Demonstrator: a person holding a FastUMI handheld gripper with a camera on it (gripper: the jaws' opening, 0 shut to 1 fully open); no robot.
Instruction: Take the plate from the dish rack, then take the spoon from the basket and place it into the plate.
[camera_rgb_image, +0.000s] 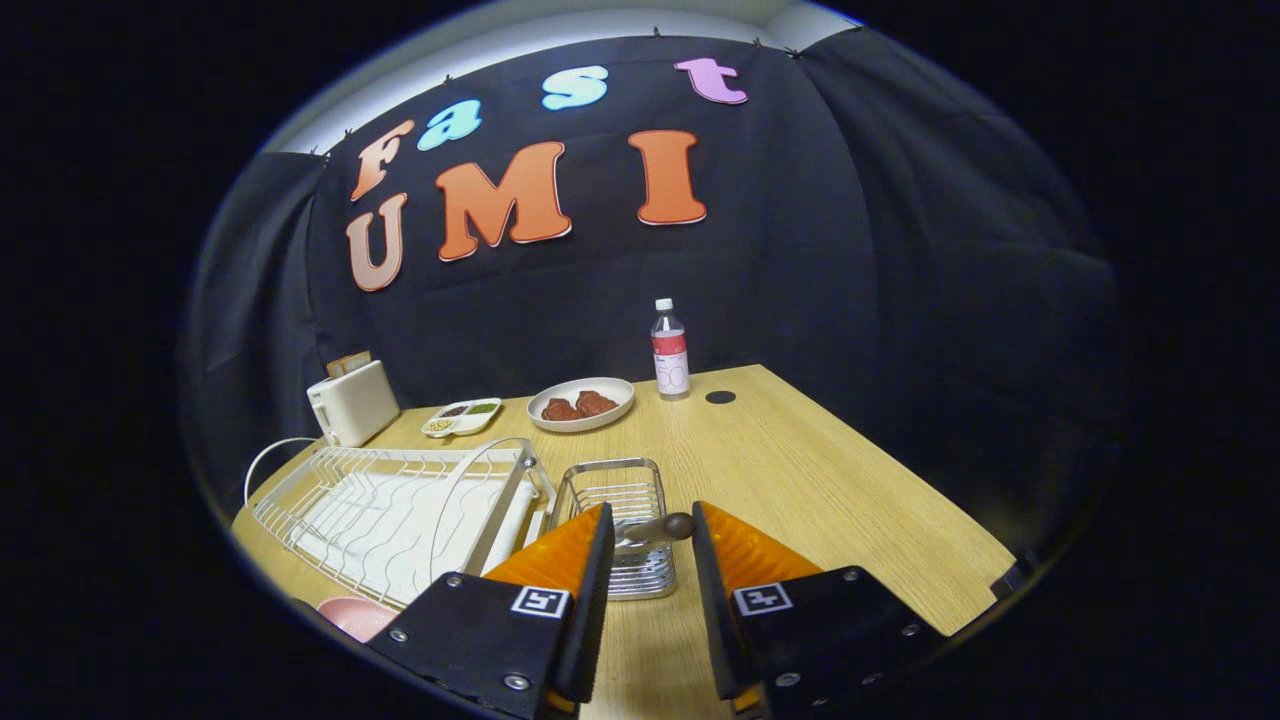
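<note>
The gripper (652, 535) is hanging with fingers apart around the spoon (655, 528) handle sticking out of the basket (612, 497), not yet clamping. The pink plate (355, 616) is lying beside the dish rack (390, 510), seemingly already out; the spoon step remains.

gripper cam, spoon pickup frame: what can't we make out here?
- Spoon, gripper view: only the dark handle shows, across the gap just ahead of the open jaws of the gripper; its bowl is hidden in the basket behind the left finger.
- Contact: cannot tell whether either finger touches the handle.
- Pink plate: mostly hidden by the gripper body beside the dish rack.
- Small divided tray: contents too small to identify.
</note>
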